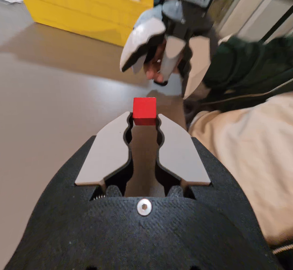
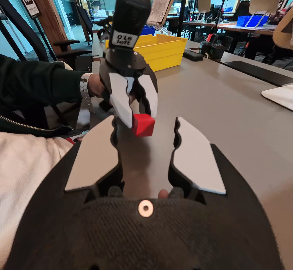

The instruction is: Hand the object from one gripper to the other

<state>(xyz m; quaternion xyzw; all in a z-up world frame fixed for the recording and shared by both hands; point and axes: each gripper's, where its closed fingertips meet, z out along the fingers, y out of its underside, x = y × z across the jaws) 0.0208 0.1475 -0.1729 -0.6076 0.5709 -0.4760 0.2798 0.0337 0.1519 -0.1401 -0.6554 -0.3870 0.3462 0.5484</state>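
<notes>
A small red cube (image 1: 144, 111) is pinched between the tips of my left gripper (image 1: 144, 117) and held above the grey table. The right wrist view shows the same cube (image 2: 143, 127) in the left gripper (image 2: 142, 120), which points down toward me. My right gripper (image 2: 145, 120) is open and empty, its fingertips level with the cube but apart from it. In the left wrist view the right gripper (image 1: 149, 68) hangs open, blurred, above and beyond the cube.
A yellow bin (image 1: 82, 7) stands on the table (image 1: 47, 104) behind the grippers; it also shows in the right wrist view (image 2: 160, 51). A person's dark sleeve (image 1: 247, 66) and light trousers (image 1: 245, 151) are at the right. A white flat object (image 2: 280, 95) lies at the table's right edge. Left and right tips are no more than a few centimetres apart.
</notes>
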